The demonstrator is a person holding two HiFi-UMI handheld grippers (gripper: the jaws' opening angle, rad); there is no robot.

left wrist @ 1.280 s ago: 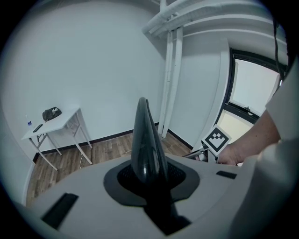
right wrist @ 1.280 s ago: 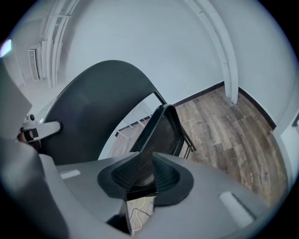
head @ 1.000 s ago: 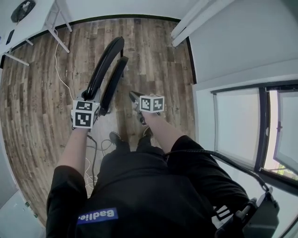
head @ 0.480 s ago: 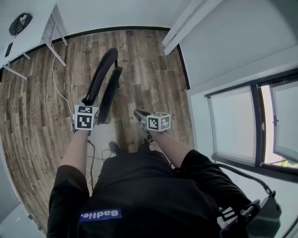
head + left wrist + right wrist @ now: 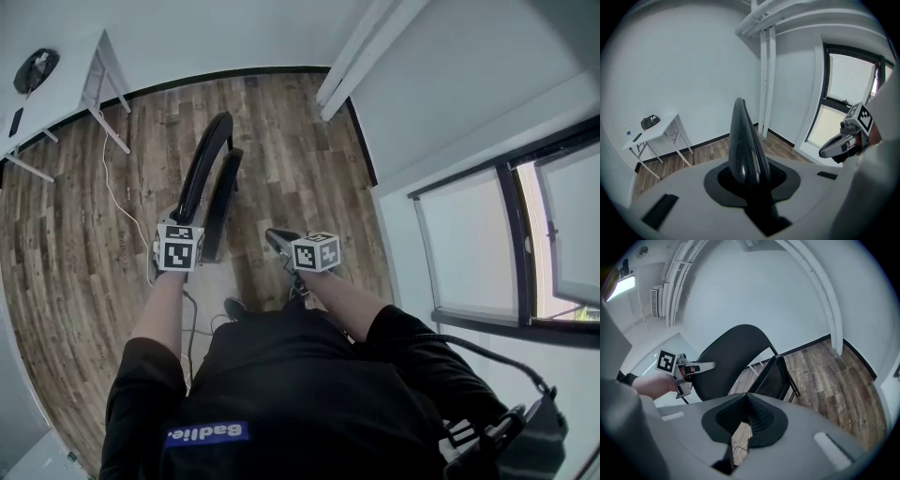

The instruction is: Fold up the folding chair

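Note:
The black folding chair [image 5: 210, 155] stands on the wood floor in front of me, seen from above. Its seat [image 5: 223, 192] is tipped up close against the backrest. My left gripper [image 5: 184, 219] is shut on the top edge of the backrest, which fills the gap between its jaws in the left gripper view as a dark blade [image 5: 743, 140]. My right gripper [image 5: 279, 240] is shut and holds nothing, hanging to the right of the chair and apart from it. The right gripper view shows the backrest [image 5: 733, 355], the raised seat [image 5: 776, 376] and the left gripper [image 5: 696, 367] on the backrest.
A white desk [image 5: 56, 89] stands at the far left with a white cable [image 5: 117, 183] trailing over the floor beside the chair. A white wall with pipes [image 5: 342, 61] and a window [image 5: 469, 244] close off the right side. My shoes [image 5: 234, 307] are just behind the chair.
My right gripper has lifted and drawn back from the chair's seat toward my body. The left gripper has kept its hold on the backrest.

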